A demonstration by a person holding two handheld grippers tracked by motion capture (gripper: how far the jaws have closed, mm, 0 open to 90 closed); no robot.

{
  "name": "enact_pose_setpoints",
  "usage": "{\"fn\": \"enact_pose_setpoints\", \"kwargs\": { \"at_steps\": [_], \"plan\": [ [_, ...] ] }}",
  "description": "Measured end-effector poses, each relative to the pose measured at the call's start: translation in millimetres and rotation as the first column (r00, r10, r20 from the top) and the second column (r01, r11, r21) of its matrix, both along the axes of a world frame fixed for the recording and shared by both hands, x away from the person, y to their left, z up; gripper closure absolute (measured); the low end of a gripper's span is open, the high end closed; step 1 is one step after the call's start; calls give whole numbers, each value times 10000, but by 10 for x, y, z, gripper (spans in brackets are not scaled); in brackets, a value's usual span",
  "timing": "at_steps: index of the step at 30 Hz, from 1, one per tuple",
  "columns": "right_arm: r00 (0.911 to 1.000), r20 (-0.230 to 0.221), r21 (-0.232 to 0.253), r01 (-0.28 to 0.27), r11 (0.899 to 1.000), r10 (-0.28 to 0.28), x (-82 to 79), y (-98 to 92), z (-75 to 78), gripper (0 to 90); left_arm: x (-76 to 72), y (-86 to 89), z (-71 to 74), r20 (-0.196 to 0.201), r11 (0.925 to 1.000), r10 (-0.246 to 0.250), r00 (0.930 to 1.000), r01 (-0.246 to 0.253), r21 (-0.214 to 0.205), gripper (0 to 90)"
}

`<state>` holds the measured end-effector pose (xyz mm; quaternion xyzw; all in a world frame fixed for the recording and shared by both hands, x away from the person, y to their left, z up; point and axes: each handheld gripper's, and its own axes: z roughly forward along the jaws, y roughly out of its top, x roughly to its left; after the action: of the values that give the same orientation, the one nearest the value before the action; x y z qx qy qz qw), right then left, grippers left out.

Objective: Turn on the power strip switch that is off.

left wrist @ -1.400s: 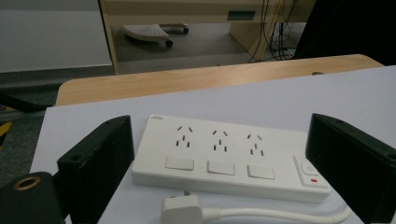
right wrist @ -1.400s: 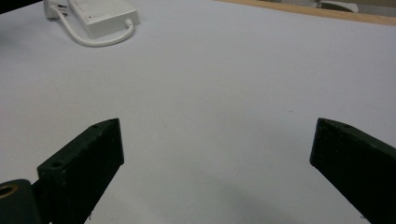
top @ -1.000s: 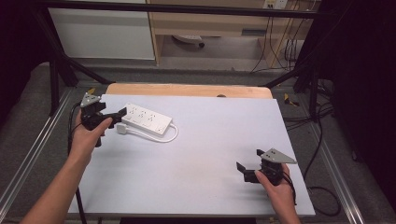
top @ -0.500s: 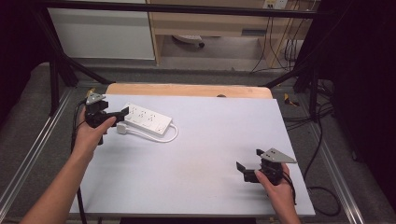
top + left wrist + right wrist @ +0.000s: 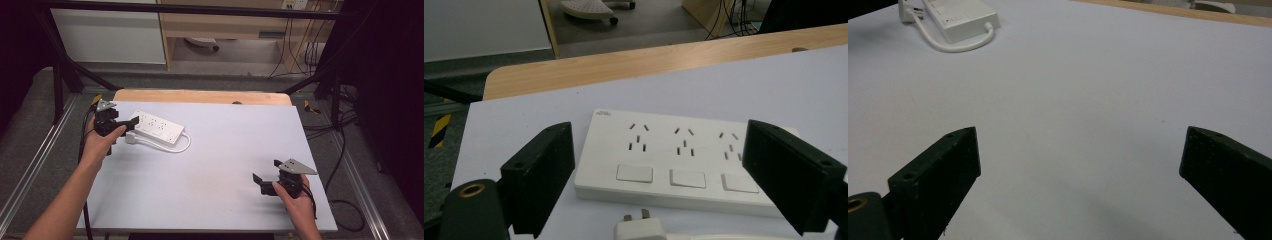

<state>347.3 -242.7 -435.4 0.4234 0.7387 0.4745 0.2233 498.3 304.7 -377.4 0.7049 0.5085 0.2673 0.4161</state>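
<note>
The white power strip [image 5: 157, 127] lay flat at the far left of the pale table [image 5: 220, 165], angled, with three socket groups and three rocker switches facing up in the left gripper view. Its white cable [image 5: 170, 148] looped off the right end and curled back along the near side to a white plug [image 5: 131, 139], which sat on the table just beside the strip's near edge — prongs pointing towards the strip, though whether they touched it was hard to say from either angle.

The left gripper [image 5: 131, 123] was right there at the strip's left end, jaws spread wide and holding nothing. In the left gripper view the two black jaws stood far apart, framing almost the whole length of the strip between them, the plug [image 5: 640, 230] low in the middle. The left hand [image 5: 99, 144] gripped the tool from behind, its forearm coming in from the bottom left.

Well apart from all that, near the front right of the table, the right gripper [image 5: 264, 176] hovered over bare surface — jaws wide as well, empty, nothing between them but tabletop. Its own view had the strip [image 5: 955, 14] small and distant at the top left. A wooden board edge [image 5: 200, 96] ran along the table's far side.
</note>
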Motion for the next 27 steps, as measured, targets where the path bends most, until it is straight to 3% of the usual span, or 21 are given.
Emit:
{"fn": "enact_pose_setpoints", "kwargs": {
  "at_steps": [20, 27],
  "plan": [
    [10000, -28, 35, -21, 10000, 21, 11, -10, -6, 33, 172, 72, -193, -386, 9988, 485, 9981, -481, 116, 141],
    [10000, -74, -10, -33, 10000, 33, 14, -4, -13, 33, 211, 56, -241, -432, 9984, 546, 9976, -541, 134, 204]
  ]
}}
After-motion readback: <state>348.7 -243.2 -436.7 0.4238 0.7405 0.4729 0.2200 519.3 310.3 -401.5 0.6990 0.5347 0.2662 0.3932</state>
